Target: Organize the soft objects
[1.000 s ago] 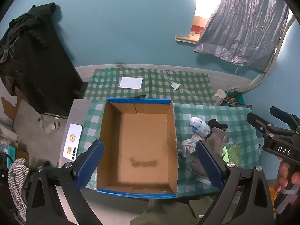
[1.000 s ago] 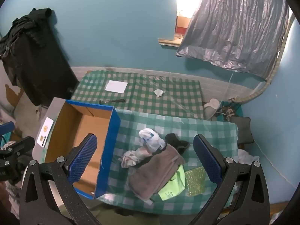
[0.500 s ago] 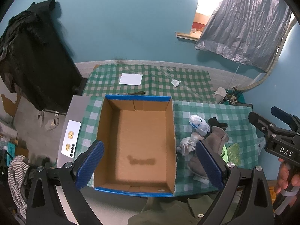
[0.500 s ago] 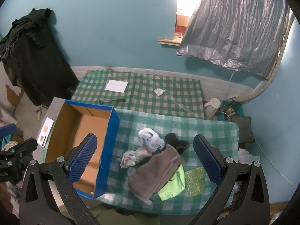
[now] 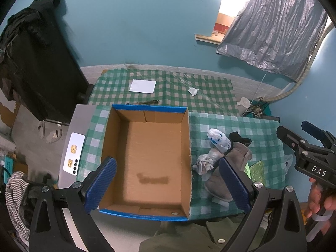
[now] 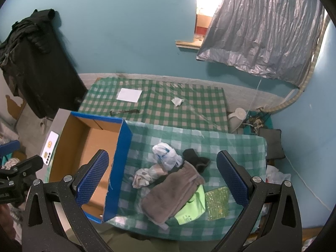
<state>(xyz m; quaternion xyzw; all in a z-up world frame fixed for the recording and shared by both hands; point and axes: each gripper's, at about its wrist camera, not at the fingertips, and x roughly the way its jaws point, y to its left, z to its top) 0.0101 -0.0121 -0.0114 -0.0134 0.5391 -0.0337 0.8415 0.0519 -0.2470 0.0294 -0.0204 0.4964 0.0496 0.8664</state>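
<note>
Two views show the same heap of soft things beside an empty box.

Left wrist view: the left gripper (image 5: 167, 185) hangs released, jaws spread wide, above the open brown cardboard box with blue rim (image 5: 147, 109) in the centre of the frame. Nothing lies inside it. To its right, on the green checked tabletop (image 5: 260, 140), sits the pile: a crumpled white plastic bag with blue print (image 5: 217, 139), a grey-white knotted rag (image 5: 204, 163) and a grey fleece cloth (image 5: 238, 157). The right gripper (image 5: 294, 133) enters at the right edge, held by a hand (image 5: 320, 199).

Right wrist view: the right gripper is likewise released, empty, over the pile at lower centre. A black sock-like piece (image 6: 195, 157) and a lime-green fabric bag (image 6: 192, 209) also show, the green one partly under the fleece. All look light and limp; each would likely sag, so pinching a raised fold, such as the fleece's upper hem, seems best. The plastic bag may slip.
</note>
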